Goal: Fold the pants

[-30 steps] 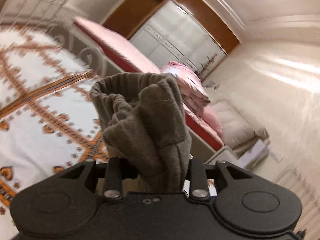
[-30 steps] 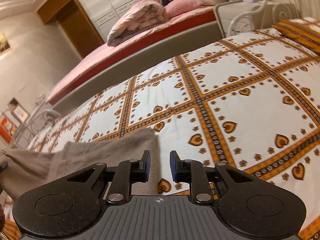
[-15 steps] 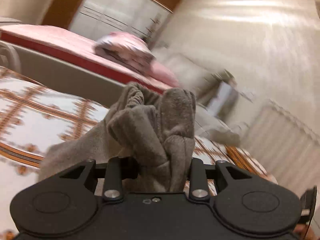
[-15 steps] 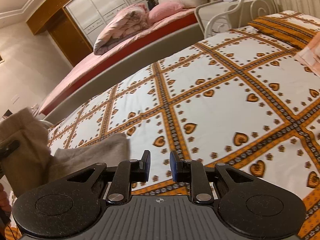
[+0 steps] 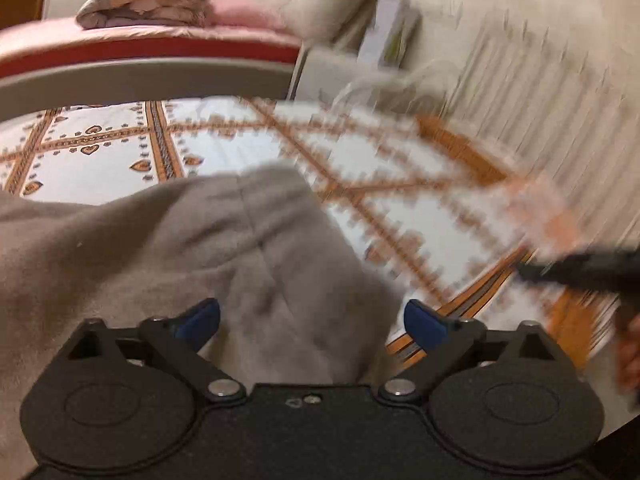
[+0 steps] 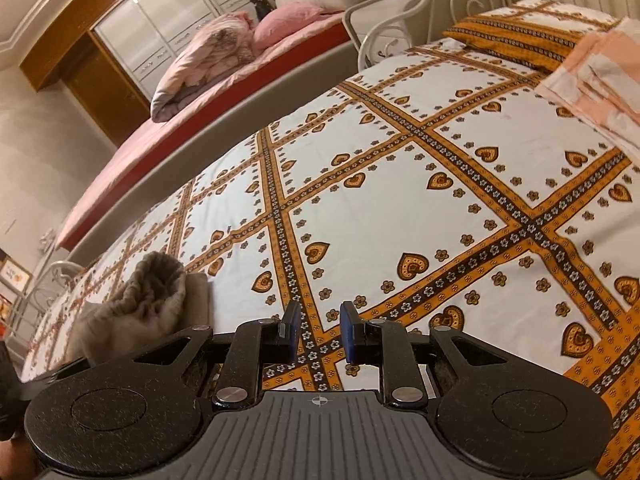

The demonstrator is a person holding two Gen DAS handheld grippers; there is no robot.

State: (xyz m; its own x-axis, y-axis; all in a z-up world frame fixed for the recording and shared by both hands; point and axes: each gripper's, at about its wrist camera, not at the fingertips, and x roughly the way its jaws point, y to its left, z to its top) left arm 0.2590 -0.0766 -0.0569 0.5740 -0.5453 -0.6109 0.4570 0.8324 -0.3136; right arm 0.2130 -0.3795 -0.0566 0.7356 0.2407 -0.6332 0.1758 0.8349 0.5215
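The left gripper [image 5: 312,322] is opening wide over the grey pants [image 5: 256,248], not squeezing them. The right gripper [image 6: 319,330] is sitting a little open, holding nothing.

no readable text, no labels, no brands, no numbers in either view

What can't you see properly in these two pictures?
- Grey fleece pants: in the left wrist view, cut off by the left edge and hidden behind the left gripper, whose jaws are opening.
- Heart-patterned white and orange bedspread: motion blur smears its right side there.
- Peach folded cloth: cut off by the right wrist view's edge.
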